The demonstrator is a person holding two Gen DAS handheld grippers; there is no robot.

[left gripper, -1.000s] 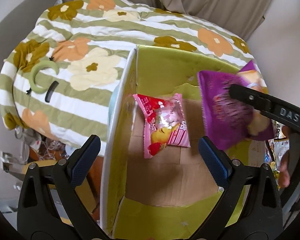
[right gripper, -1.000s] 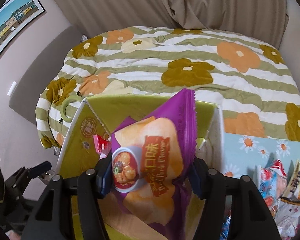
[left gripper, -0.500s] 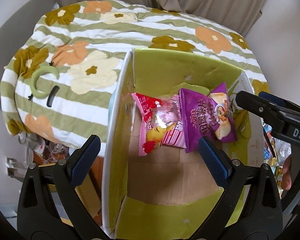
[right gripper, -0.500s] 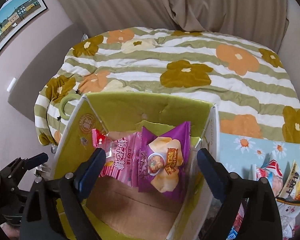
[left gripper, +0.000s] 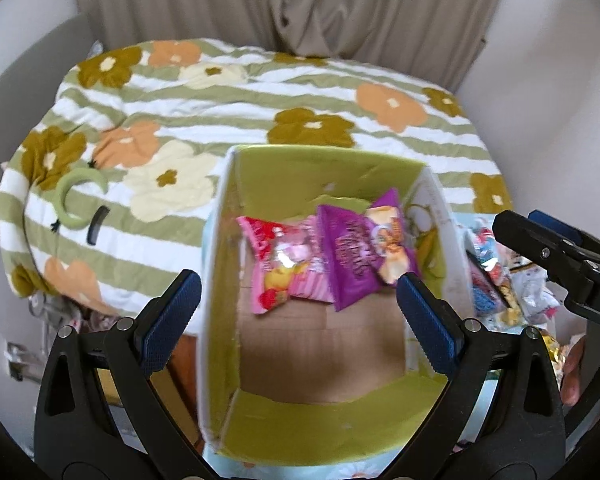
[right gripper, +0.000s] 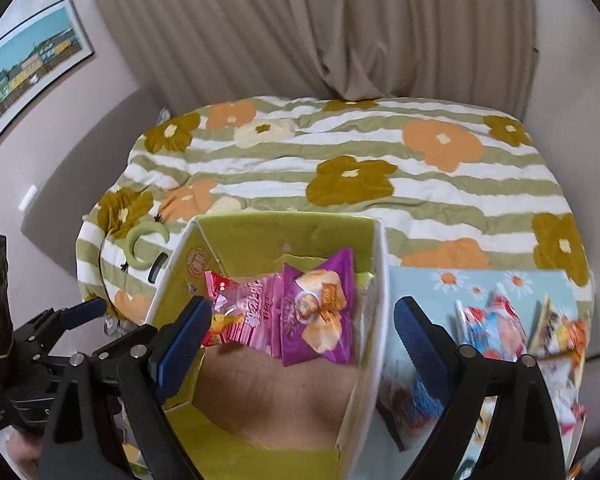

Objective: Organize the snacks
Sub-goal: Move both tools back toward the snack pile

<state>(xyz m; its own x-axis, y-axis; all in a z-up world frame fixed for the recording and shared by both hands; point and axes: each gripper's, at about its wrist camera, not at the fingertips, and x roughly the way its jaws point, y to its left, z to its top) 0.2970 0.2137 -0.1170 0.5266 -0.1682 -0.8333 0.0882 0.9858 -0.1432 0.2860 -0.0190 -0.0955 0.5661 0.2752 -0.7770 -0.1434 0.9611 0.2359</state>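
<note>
An open cardboard box (left gripper: 216, 280) with green flaps stands against the bed; it also shows in the right wrist view (right gripper: 374, 320). Inside lie a pink snack bag (left gripper: 284, 268) and a purple snack bag (left gripper: 356, 256), side by side at the far end; both show in the right wrist view, pink bag (right gripper: 240, 312) and purple bag (right gripper: 320, 312). My left gripper (left gripper: 296, 320) is open and empty above the box. My right gripper (right gripper: 300, 340) is open and empty over the box's right wall; it appears at the right of the left wrist view (left gripper: 556, 252).
Several loose snack packets (right gripper: 496, 328) lie on a light blue daisy-print surface (right gripper: 432, 280) right of the box. A flower-patterned striped quilt (left gripper: 260, 92) covers the bed behind. A green crescent ring (left gripper: 74, 196) lies on the quilt. Curtains hang behind.
My right gripper opened and let the purple bag drop into the box beside the pink bag, then drew back to the right. My left gripper pulled back a little, still open.
</note>
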